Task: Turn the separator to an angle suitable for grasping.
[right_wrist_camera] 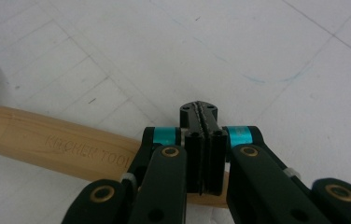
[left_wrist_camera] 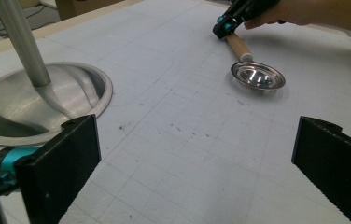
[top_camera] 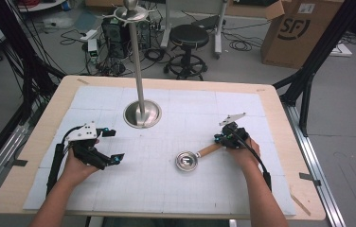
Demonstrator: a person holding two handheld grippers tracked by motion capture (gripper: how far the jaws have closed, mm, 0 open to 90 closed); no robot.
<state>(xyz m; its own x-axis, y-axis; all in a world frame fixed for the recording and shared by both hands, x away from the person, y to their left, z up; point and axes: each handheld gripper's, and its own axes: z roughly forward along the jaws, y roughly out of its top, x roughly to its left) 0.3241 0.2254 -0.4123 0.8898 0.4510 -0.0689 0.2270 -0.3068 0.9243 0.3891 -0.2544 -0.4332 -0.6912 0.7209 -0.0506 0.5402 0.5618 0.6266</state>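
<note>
Plainly the ladle (top_camera: 194, 158) lies flat on the mat right of centre, its wooden handle slanting toward the right gripper (top_camera: 224, 138), whose jaws sit pressed together above the handle's end, a grip uncertain; the left gripper (top_camera: 111, 145), jaws spread empty, waits well apart.

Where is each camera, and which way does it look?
High view: above the table, looking forward and down; both forearms, left gripper and right gripper show.
Left gripper view: rides the left gripper, facing the stand and ladle; its jaws are wide apart.
Right gripper view: looks down its closed jaws at the ladle's handle.
All three share the ladle.
</note>
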